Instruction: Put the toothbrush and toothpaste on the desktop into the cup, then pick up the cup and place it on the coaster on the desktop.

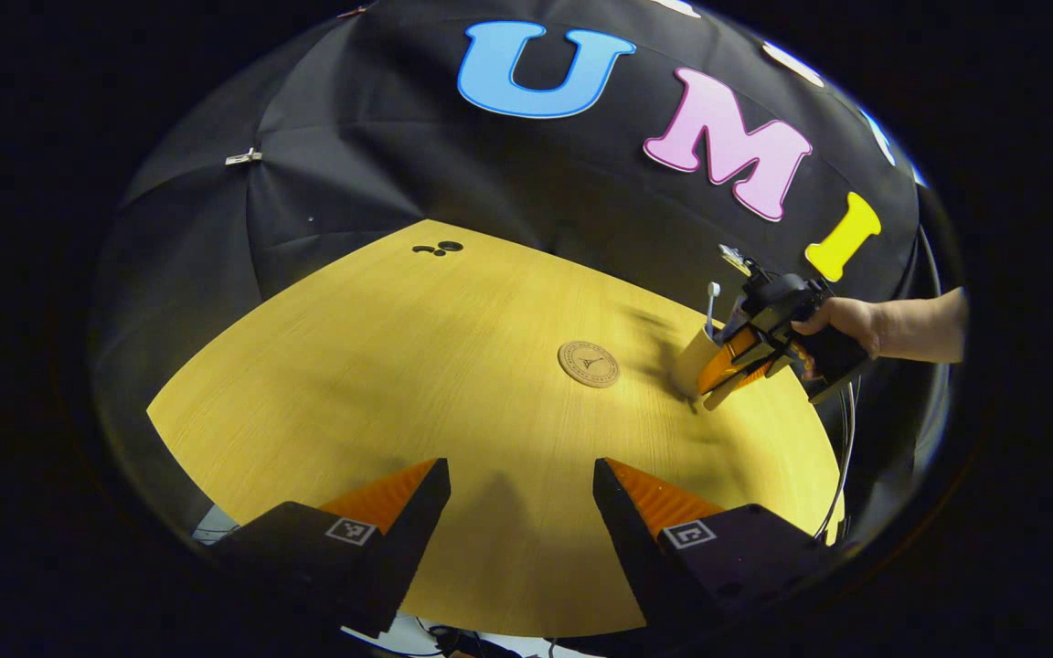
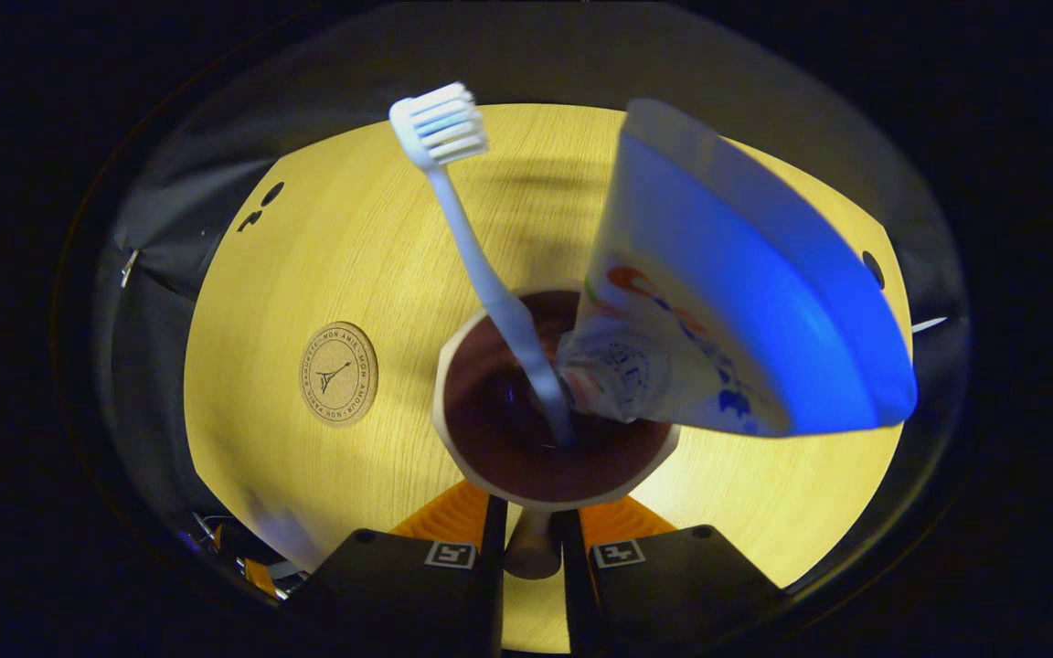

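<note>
In the right gripper view, a cup (image 2: 490,420) with a pale rim and dark inside stands straight ahead. A white toothbrush (image 2: 467,238) stands in it, head up, beside a white and blue toothpaste tube (image 2: 746,302) leaning right. My right gripper (image 2: 531,525) is shut on the cup's handle (image 2: 531,548). The round cork coaster (image 2: 338,374) lies to the cup's left, apart from it. In the left gripper view, my left gripper (image 1: 522,498) is open above the near table edge. Far right, a hand (image 1: 846,320) holds the right gripper (image 1: 746,361) against the cup (image 1: 693,361), right of the coaster (image 1: 589,364).
The yellow wooden table (image 1: 398,366) is round-edged, with black cloth walls close behind it. A few small black dots (image 1: 440,248) mark its far side. Cables (image 1: 846,439) hang past the right edge. I cannot tell whether the cup rests on the table or hangs just above it.
</note>
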